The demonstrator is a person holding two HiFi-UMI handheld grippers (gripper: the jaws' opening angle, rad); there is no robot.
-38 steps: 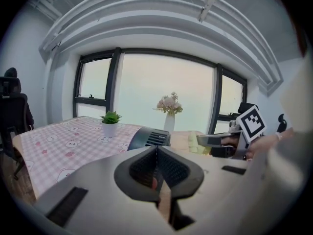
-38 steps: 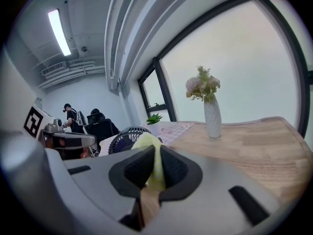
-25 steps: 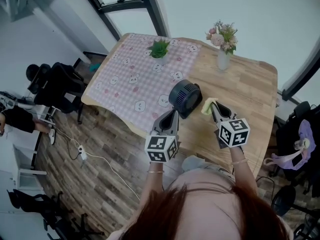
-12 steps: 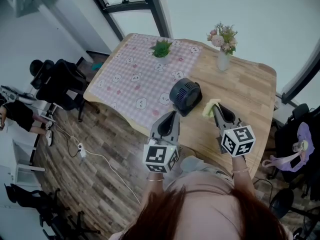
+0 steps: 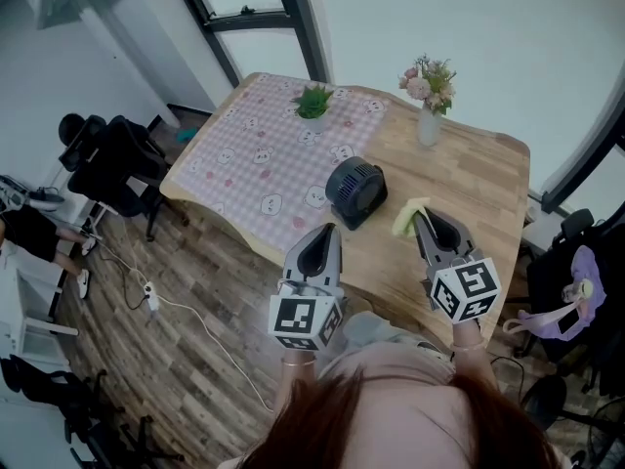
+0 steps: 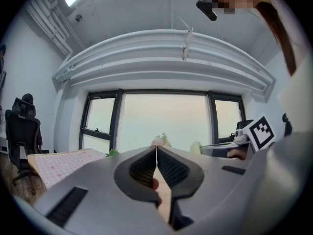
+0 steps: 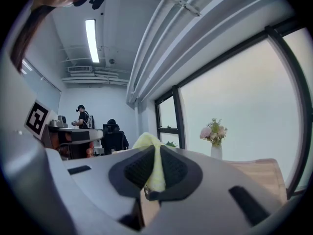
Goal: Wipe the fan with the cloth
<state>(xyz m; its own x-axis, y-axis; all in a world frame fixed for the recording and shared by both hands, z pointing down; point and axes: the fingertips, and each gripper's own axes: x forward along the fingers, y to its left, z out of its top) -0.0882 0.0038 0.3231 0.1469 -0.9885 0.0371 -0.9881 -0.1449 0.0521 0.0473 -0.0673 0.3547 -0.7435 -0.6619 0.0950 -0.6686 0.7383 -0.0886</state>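
A small round dark fan (image 5: 355, 190) sits on the wooden table (image 5: 479, 179), at the edge of the pink checked tablecloth (image 5: 269, 154). My right gripper (image 5: 417, 219) is shut on a yellow cloth (image 5: 406, 215), held just right of the fan and apart from it. The cloth (image 7: 152, 164) bulges out between the jaws in the right gripper view. My left gripper (image 5: 329, 229) is shut with nothing in it, near the table's front edge below the fan. The left gripper (image 6: 156, 149) points toward the windows in its own view.
A vase of flowers (image 5: 428, 96) stands at the back of the table, and a small green plant (image 5: 313, 101) on the tablecloth. Office chairs (image 5: 112, 164) and a cable (image 5: 186, 306) lie on the floor at left. A bag (image 5: 571, 296) hangs at right.
Both grippers have drawn back toward me and slightly away from the fan. The right one still holds the cloth.
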